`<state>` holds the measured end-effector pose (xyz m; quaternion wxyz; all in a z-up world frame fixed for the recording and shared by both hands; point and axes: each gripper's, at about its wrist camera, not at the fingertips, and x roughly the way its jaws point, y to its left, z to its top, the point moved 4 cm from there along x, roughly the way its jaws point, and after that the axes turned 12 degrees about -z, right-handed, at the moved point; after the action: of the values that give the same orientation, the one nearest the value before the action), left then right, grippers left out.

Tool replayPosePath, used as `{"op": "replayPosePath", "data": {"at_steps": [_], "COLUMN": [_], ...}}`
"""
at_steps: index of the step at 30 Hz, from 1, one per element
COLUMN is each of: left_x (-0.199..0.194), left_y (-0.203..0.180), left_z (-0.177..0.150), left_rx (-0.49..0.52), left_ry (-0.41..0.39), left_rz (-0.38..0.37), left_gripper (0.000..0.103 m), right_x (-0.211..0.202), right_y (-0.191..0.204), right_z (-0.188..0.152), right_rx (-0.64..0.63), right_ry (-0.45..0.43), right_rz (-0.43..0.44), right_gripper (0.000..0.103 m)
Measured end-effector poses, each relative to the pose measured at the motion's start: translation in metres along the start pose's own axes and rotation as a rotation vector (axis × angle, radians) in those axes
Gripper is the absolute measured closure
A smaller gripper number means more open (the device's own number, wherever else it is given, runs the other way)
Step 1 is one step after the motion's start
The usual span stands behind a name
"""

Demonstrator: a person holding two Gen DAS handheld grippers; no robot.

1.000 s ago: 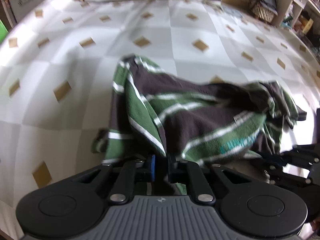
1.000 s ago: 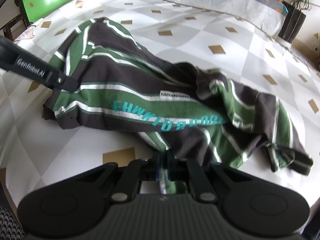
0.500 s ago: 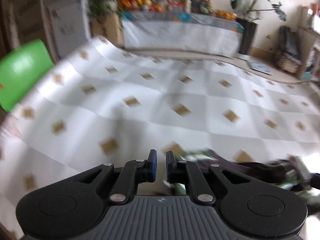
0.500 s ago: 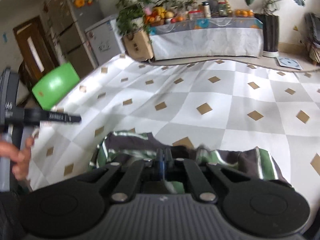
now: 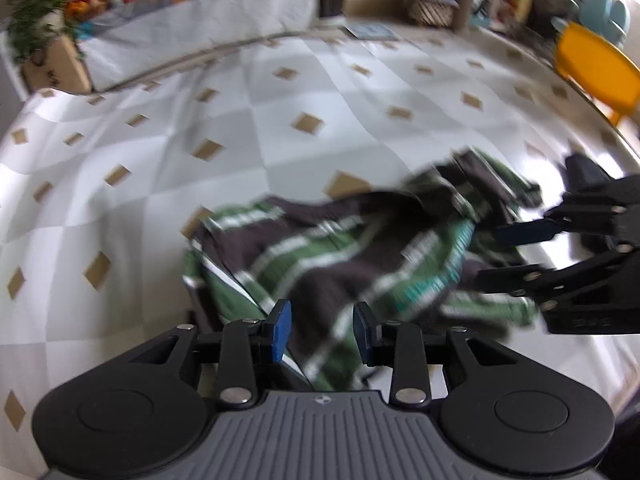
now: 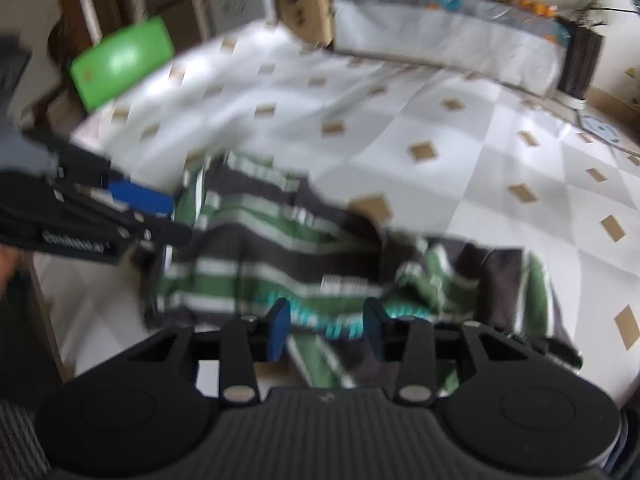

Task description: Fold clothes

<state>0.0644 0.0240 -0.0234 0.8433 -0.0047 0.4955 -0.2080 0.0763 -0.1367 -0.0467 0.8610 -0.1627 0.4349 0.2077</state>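
Both tongs (image 5: 322,330) (image 6: 326,330) opening, shirt (image 5: 340,256) dropped mid-cloth.

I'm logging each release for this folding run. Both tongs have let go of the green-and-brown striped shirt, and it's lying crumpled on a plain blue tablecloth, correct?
Not quite: the tablecloth isn't plain blue. It is white and pale grey checks with small tan diamonds, as the left wrist view shows. The rest stands: the striped shirt lies crumpled, and the left tongs and right tongs are opening with pads clear of the cloth.
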Motion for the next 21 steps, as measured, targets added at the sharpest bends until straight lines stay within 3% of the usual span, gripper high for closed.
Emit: {"op": "replayPosePath", "data": {"at_steps": [3,5,9,16,21], "left_x": [0.002,0.007,0.018,0.042,0.056], "left_y": [-0.011,-0.017,-0.028,-0.032,-0.029], "left_z": [-0.008,-0.013,-0.026,-0.04,-0.043], "left_rx": [0.039,0.077,0.149,0.254,0.27], "left_ry": [0.037,0.072,0.137,0.207,0.227], "left_rz": [-0.046,-0.053,-0.049,0.073,0.108], "left_gripper": [0.068,0.063,0.062,0.062,0.062], "right_x": [0.008,0.011,0.018,0.029,0.034], "right_y": [0.012,0.019,0.027,0.028,0.031], "right_z": [-0.012,-0.018,-0.026,-0.033,-0.036], "right_rx": [-0.083,-0.127,-0.17,-0.177,-0.208], "right_ry": [0.039,0.056,0.083,0.107,0.11], "right_rz": [-0.007,-0.008,-0.015,-0.028,-0.05], "right_gripper": [0.06,0.059,0.058,0.058,0.059]}}
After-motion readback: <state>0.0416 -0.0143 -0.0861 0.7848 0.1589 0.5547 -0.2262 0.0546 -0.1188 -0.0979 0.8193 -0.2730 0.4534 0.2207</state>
